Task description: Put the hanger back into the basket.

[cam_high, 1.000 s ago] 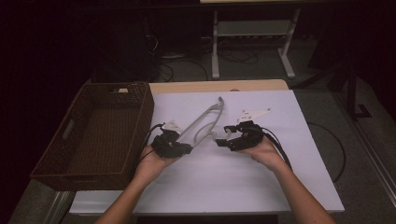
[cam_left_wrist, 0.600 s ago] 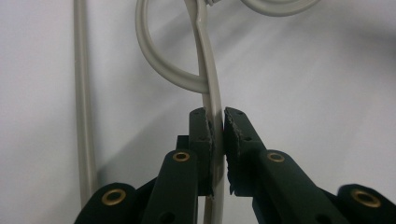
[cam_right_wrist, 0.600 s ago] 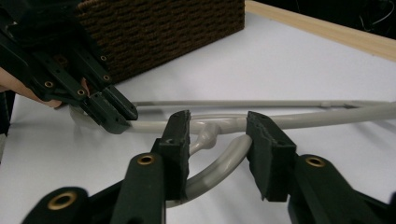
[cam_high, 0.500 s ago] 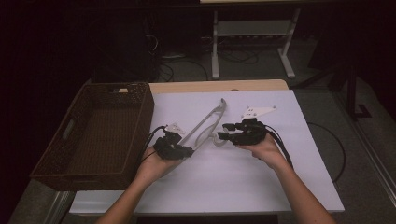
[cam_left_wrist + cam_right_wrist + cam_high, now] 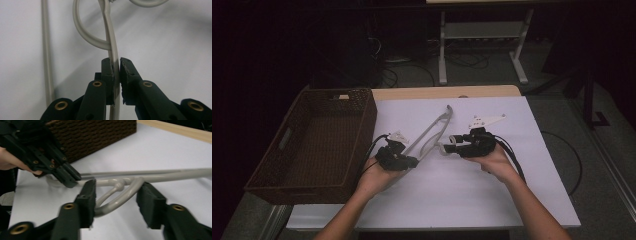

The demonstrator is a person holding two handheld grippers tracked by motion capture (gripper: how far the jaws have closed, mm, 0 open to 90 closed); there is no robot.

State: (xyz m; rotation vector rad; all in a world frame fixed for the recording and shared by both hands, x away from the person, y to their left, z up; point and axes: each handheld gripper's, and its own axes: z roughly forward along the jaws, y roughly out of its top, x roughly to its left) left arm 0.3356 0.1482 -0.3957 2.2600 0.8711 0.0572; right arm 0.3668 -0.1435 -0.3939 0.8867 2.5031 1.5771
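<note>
The desk [image 5: 492, 200] is the biggest thing here, spread with a white sheet, a strip of bare wood showing along its far edge; on its left side sits a dark woven basket [image 5: 319, 145], its near wall almost at the desk's front; right of the basket, near the middle of the sheet, lies a pale grey clothes hanger [image 5: 432, 132], long and thin, running slantwise from the person's left hand up and away toward the far edge, with its curved hook end bending across toward the right hand; the left claw [image 5: 412, 161] is clamped tight on one of the hanger's thin rods, and the left gripper view shows the pads [image 5: 125, 72] pressed flat against the rod on both sides; the right claw [image 5: 447, 148] has just been closing, and the looped hook stands between its jaws; in the right gripper view one pad [image 5: 90, 195] looks to be touching the loop while the other stands clear of it, so the grip is not closed yet.
</note>
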